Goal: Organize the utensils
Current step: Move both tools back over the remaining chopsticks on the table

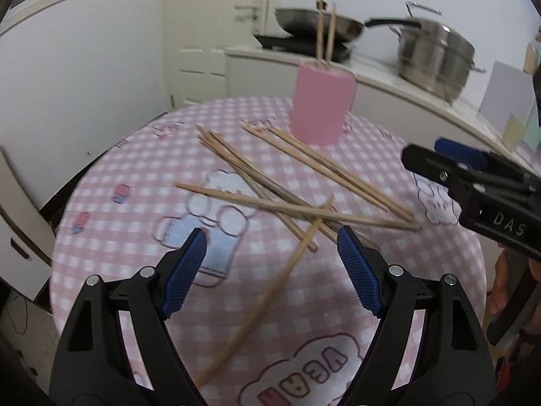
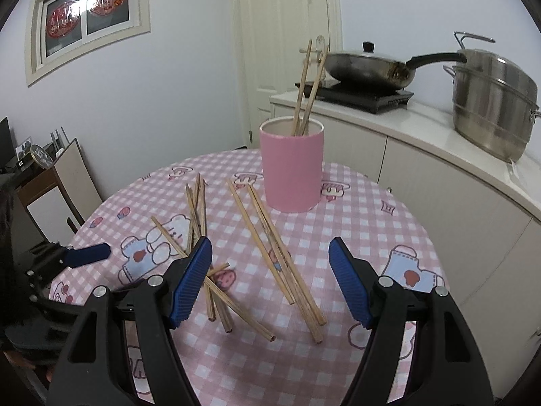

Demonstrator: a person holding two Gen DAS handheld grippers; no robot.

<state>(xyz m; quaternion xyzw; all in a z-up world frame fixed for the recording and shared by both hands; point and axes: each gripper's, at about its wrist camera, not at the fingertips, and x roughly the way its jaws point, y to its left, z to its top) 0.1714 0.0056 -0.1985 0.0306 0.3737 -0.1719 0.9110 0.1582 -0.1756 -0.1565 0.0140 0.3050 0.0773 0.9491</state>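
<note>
Left gripper (image 1: 272, 267) wide open, holding nothing. Right gripper (image 2: 270, 280) wide open too, empty. Chopsticks (image 2: 274, 253) loose on table (image 2: 389, 237); two in pink cup (image 2: 291, 165). Next, probably: close on one stick.

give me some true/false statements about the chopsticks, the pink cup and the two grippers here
1. The pink cup stands upright on the checked tablecloth. True.
2. The cup is empty. False: two chopsticks already stand in it.
3. The right gripper is shut on a chopstick. False: its jaws are wide open and hold nothing.
4. Loose chopsticks lie scattered on the cloth in front of the cup. True.
5. The left gripper is open. True.
</note>
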